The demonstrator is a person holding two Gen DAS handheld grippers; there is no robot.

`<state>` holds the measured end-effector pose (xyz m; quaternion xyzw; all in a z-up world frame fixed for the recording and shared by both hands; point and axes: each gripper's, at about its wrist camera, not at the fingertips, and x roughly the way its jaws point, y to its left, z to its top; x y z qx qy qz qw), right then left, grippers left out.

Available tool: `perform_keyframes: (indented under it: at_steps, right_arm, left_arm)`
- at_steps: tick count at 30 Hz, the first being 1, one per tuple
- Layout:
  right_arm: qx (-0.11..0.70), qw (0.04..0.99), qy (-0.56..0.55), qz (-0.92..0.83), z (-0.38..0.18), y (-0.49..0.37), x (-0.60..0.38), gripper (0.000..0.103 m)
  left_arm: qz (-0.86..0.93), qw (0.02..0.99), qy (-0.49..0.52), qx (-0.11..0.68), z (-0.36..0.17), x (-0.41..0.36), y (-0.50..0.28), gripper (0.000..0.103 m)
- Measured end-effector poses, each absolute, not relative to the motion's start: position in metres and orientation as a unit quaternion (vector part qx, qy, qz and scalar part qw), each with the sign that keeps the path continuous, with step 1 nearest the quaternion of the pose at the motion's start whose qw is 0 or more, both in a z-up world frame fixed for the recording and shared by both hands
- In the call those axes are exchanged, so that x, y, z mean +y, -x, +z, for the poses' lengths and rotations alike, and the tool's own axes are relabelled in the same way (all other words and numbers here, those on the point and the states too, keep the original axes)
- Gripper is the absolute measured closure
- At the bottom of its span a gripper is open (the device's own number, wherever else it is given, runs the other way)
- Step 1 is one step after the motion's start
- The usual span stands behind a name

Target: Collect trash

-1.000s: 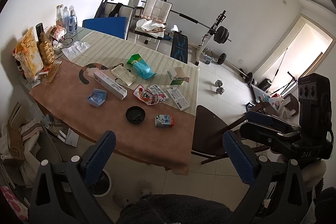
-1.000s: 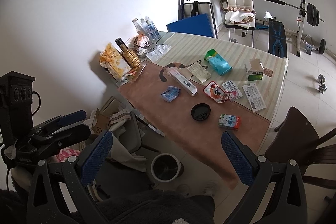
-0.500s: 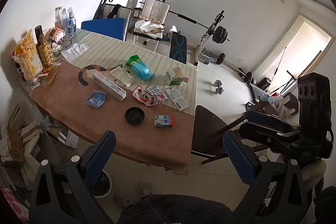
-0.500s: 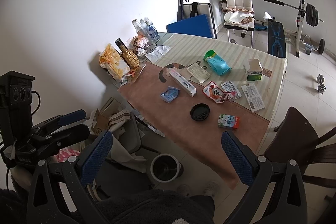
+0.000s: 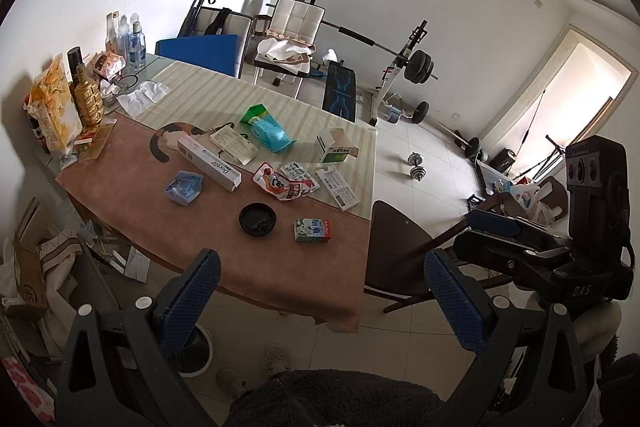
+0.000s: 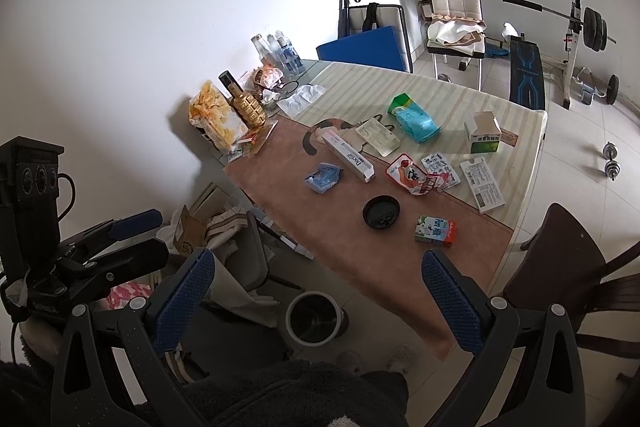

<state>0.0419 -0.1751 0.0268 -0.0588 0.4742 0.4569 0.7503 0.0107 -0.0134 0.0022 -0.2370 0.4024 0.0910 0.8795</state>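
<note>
both hand-held grippers (image 5: pixel 320 291) (image 6: pixel 316 291) wide, empty

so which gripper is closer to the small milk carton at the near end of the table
Right, by a slim margin. The right gripper hangs just short of the milk carton, over the bin. The left gripper sits further back, and both are open.

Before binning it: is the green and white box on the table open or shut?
Open: the green and white box stands upright, its top flap raised.

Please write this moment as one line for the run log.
phase: approach | left gripper: open, empty | right gripper: open, empty | trash on table: untouched | nearest: small carton, black lid | bin: on floor beside table
</note>
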Motion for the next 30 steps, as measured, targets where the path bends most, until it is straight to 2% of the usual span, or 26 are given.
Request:
perform_keyframes:
  at_steps: [12, 19, 25, 30]
  right_arm:
    - [0.470, 0.756, 0.048, 0.454, 0.031, -0.041, -0.172, 0.000]
    - [0.463, 0.796, 0.030, 0.388, 0.025, -0.046, -0.165, 0.000]
    - [0.496, 0.809, 0.032, 0.315, -0.026, -0.092, -0.155, 0.000]
    - [0.553, 0.772, 0.146, 0.278, -0.121, -0.157, -0.125, 0.000]
  left_arm:
    - [0.089, 0.882, 0.230, 0.401, 0.004, -0.005, -0.004, 0.000]
    - [0.230, 0.866, 0.148, 0.418, -0.025, 0.024, -0.020, 0.000]
    - [0.269, 0.824, 0.169, 0.470, -0.095, 0.060, -0.054, 0.000]
    - [0.324, 0.772, 0.169, 0.519, -0.167, 0.074, -0.085, 0.000]
